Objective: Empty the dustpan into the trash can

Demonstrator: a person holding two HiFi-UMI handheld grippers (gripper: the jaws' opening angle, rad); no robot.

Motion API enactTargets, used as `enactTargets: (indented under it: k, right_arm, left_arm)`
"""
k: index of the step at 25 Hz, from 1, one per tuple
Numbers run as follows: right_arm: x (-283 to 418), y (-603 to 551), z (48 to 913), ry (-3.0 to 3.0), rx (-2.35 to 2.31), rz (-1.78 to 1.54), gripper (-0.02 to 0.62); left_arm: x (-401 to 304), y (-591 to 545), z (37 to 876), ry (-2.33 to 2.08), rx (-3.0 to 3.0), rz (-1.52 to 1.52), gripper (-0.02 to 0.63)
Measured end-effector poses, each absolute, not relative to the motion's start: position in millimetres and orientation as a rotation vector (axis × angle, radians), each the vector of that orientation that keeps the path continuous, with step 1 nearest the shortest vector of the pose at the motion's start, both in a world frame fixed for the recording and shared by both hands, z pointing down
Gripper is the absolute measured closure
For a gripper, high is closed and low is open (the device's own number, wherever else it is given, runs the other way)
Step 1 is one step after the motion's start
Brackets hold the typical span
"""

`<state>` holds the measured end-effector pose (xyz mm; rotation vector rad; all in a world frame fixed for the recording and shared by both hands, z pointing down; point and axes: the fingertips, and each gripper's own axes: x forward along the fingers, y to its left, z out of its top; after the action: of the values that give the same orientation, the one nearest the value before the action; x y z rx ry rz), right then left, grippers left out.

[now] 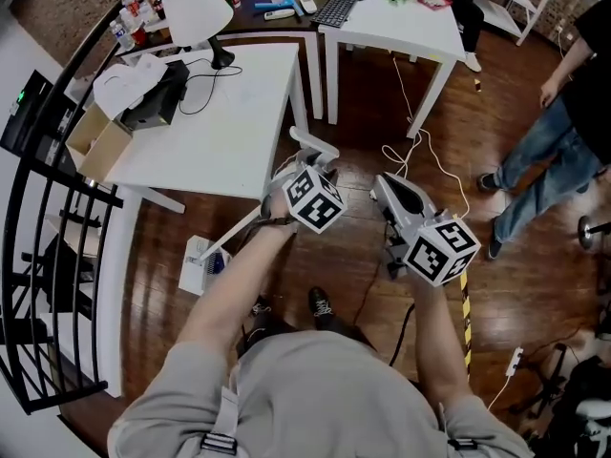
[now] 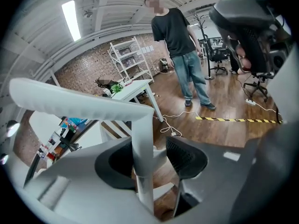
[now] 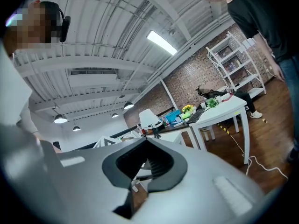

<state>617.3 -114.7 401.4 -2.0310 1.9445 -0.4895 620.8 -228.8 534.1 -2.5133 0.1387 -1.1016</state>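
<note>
Grey-sleeved arms reach out from the bottom of the head view, one gripper in each hand. The left gripper (image 1: 307,172) has the one long white handle (image 1: 239,229) clamped in its jaws. The handle slants down to the single white dustpan (image 1: 199,263), low over the wooden floor just off the near edge of the nearer white table (image 1: 220,122); whether it touches the floor I cannot tell. The right gripper (image 1: 380,191) carries nothing. Also here are two white tables, one lamp (image 1: 196,12), one keyboard (image 1: 341,3) and one bystander (image 1: 554,151). No trash can shows, so I judge the dustpan is in hand while carrying and tipping remain to be done. From the left gripper view, the jaws stand about half closed with that handle (image 2: 142,162) upright between them, apparently gripped; one standing person (image 2: 180,45), one shelf unit (image 2: 131,59) and one striped tape line (image 2: 238,120) lie beyond. From the right gripper view, the jaws sit drawn nearly together and empty, facing two tables and one lamp (image 3: 148,118).
</note>
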Motion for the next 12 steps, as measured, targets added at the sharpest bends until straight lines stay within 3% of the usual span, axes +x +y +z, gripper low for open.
enactTargets:
  k: [12]
  right_arm:
    - [639.3,-73.4,408.4,1.851,-2.135,-0.505,0.595]
  left_arm:
    - [636.6,-156.4,574.5,0.064,-2.460,-1.068,0.405]
